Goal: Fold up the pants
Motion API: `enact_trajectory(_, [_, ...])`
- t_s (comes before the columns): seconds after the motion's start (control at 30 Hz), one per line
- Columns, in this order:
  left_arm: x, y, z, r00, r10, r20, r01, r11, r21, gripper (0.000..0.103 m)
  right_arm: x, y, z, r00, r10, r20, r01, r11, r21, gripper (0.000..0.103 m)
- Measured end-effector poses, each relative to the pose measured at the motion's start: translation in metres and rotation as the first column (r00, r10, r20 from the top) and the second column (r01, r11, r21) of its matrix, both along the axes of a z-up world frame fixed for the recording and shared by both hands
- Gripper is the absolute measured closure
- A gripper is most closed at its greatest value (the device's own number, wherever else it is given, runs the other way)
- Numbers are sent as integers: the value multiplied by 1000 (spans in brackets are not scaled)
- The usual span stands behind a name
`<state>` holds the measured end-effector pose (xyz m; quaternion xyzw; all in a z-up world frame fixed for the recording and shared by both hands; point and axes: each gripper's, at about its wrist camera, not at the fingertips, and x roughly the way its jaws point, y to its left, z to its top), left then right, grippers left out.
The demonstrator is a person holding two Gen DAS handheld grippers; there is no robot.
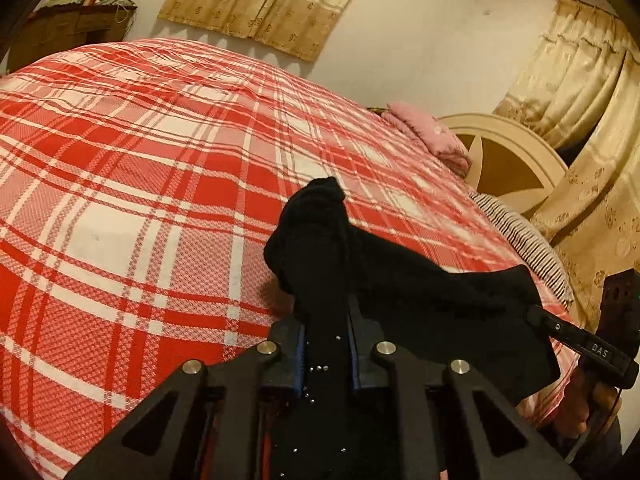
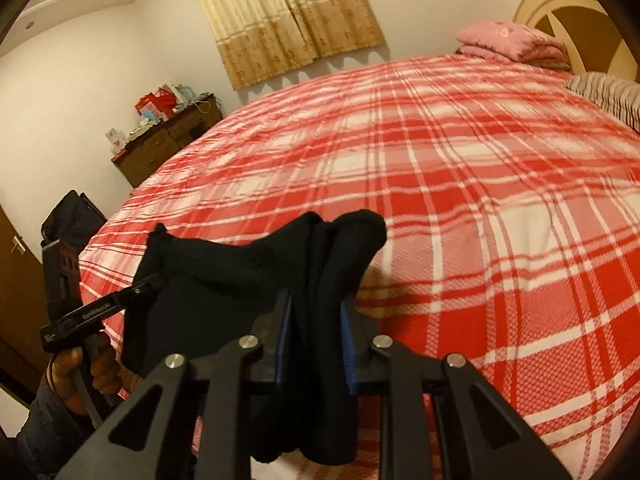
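Observation:
The black pants (image 1: pixel 400 288) hang stretched between my two grippers, above the near edge of the bed. My left gripper (image 1: pixel 326 320) is shut on one bunched end of the pants, which pokes out past the fingers. My right gripper (image 2: pixel 316 316) is shut on the other bunched end of the pants (image 2: pixel 248 268). In the left wrist view the right gripper (image 1: pixel 536 312) shows at the right, clamped on the cloth. In the right wrist view the left gripper (image 2: pixel 154 286) shows at the left, clamped on the cloth.
The bed carries a red and white plaid sheet (image 1: pixel 140 200). A pink folded blanket (image 2: pixel 512 42) and a striped pillow (image 2: pixel 608 92) lie by the headboard (image 1: pixel 516 160). A wooden cabinet (image 2: pixel 168 140) stands beyond the foot of the bed. Curtains (image 2: pixel 288 12) hang on the far wall.

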<state>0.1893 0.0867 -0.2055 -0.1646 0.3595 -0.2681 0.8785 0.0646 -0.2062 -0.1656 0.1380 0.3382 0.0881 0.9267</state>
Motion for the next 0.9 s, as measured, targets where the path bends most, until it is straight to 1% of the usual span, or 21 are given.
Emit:
enact_trajectory(0.17, [-1,17,15,999,44,15,-43,998,-36,90,7,16,20,997,58,46,-58,998,-17,79])
enact_trajectory(0.3, [2,45,34,992,112,57,-110,993,-40,90,31,34,33,990,129,61,-128,991,-34,79])
enact_trajectory(0.37, [6,64,44,983,161,84,-159,987,-26,90,52,48,39,982,177,67,-175,984,-36,79])
enact_trajectory(0.43, [11,81,52,972,207,111,-209,978,8,90,79,65,44,971,227,80,-225,974,-33,79])
enact_trajectory(0.47, [14,92,56,963,239,125,-244,969,26,90,88,72,46,966,245,82,-243,969,-33,79])
enact_trajectory(0.53, [20,114,59,948,290,133,-297,954,38,90,116,93,49,954,286,89,-284,958,-43,79])
enact_trajectory(0.6, [24,132,60,930,338,142,-348,936,54,90,147,120,51,937,332,105,-328,943,-55,79])
enact_trajectory(0.67, [28,143,57,915,374,153,-389,917,85,90,166,140,50,926,358,121,-352,934,-66,79])
enact_trajectory(0.73, [35,154,48,903,406,144,-422,900,110,90,184,160,45,912,387,137,-381,922,-67,79])
enact_trajectory(0.8, [45,160,35,901,419,113,-431,892,134,90,201,178,34,907,401,127,-394,916,-75,79])
enact_trajectory(0.87, [52,163,21,902,425,76,-432,889,155,89,218,190,19,914,394,94,-388,918,-82,79])
enact_trajectory(0.9, [55,162,13,899,434,65,-438,879,188,86,223,192,12,918,389,78,-383,920,-81,79])
